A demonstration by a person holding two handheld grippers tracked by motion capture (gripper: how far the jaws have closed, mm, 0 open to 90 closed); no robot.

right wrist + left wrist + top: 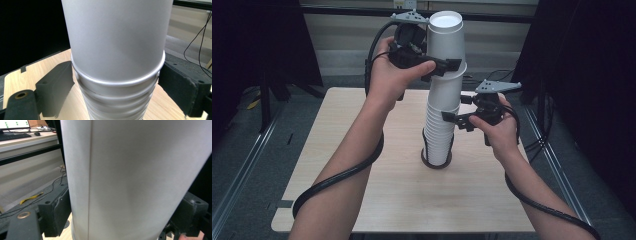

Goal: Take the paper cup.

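Jaws of the left gripper [447,64] are pressed on both sides of the top paper cup [445,42], which stands upside down with its white base upward. In the left gripper view the black pads [58,213] touch the wall of this cup [135,177] on each side, so I judge it is firmly held, probably to lift it off or to settle it on the pile.

Lower, the right gripper [453,118] stands around the stack of white paper cups [439,135], with its jaws wide. In the right gripper view the pads [53,87] are just beside the rolled rims [117,83]; on the left a small gap is visible, on the right I cannot tell if it touches. It seems to guard or steady the stack so that only the upper cup moves, without pinching it.

The stack rests inverted inside a dark ring [436,161] near the middle of the wooden table [362,190], which keeps its foot in place. Both cables [337,175] hang away from the cups
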